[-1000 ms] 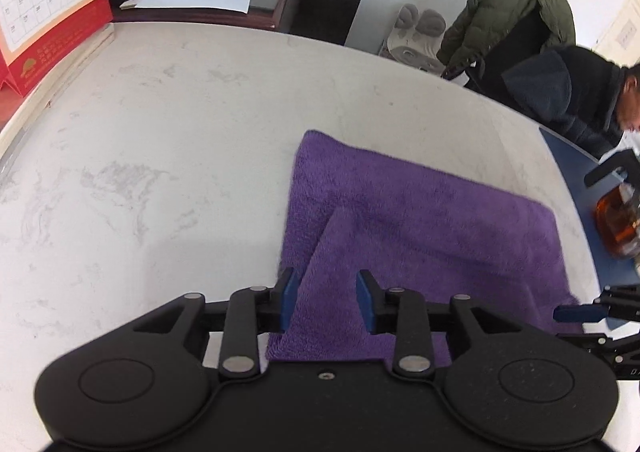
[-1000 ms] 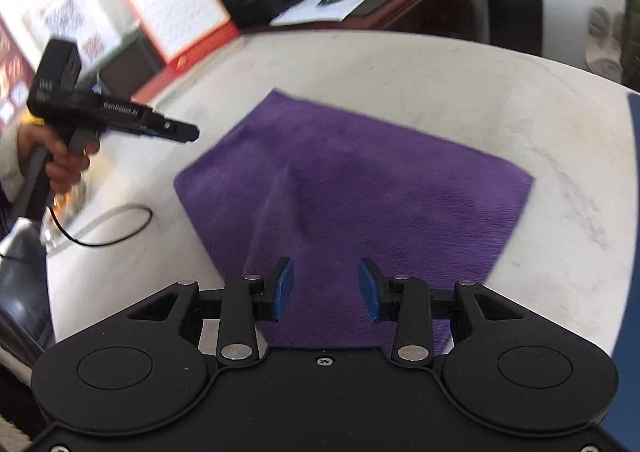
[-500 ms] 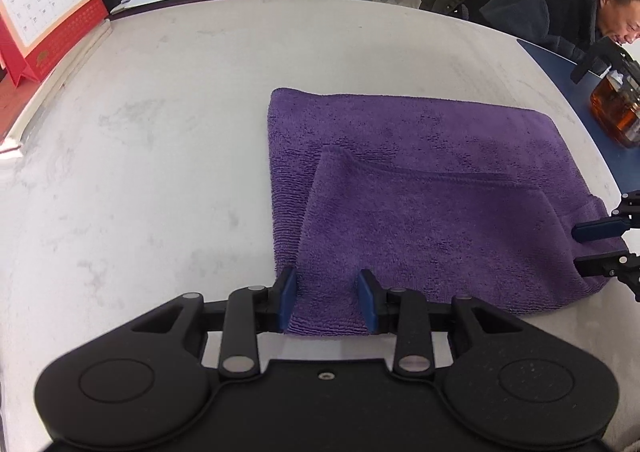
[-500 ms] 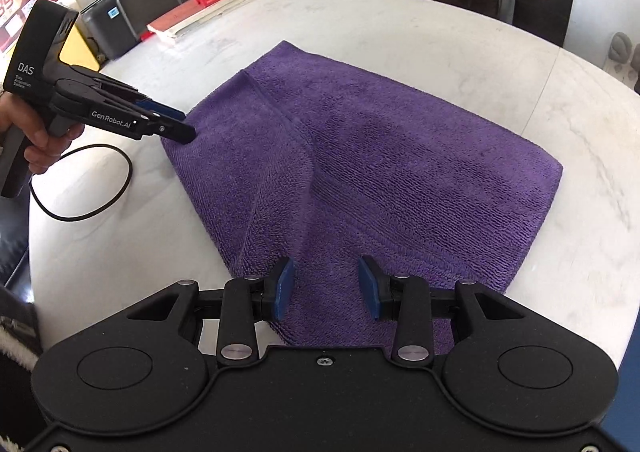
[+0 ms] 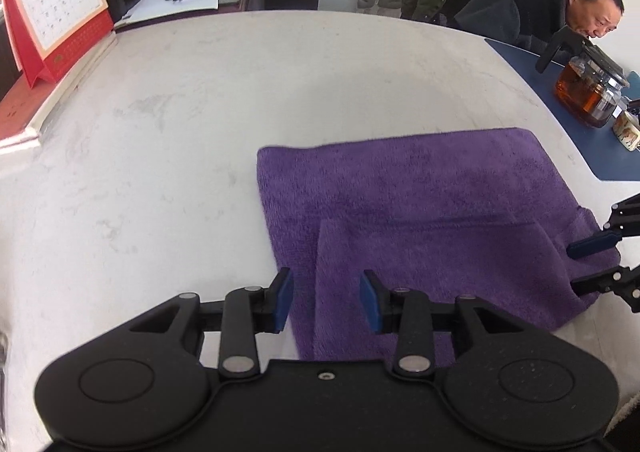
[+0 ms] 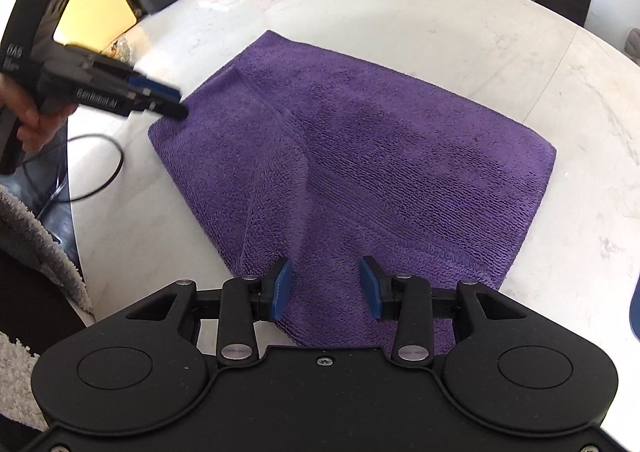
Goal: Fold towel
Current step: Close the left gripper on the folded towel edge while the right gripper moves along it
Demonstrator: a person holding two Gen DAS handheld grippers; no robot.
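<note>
Lately released: both my jaws apart, left [image 5: 326, 302] widening; towel [image 5: 420, 220] folded once on worktop [image 5: 200, 112], second fold outstanding.

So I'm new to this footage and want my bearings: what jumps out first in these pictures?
The purple towel grabs the eye first, lying partly folded on the white marble table, its near flap doubled over. Both grippers hover at its near edge, the left gripper and right gripper each with blue pads apart. Farther off sit a red desk calendar at the table's left and a glass teapot at its right.
</note>
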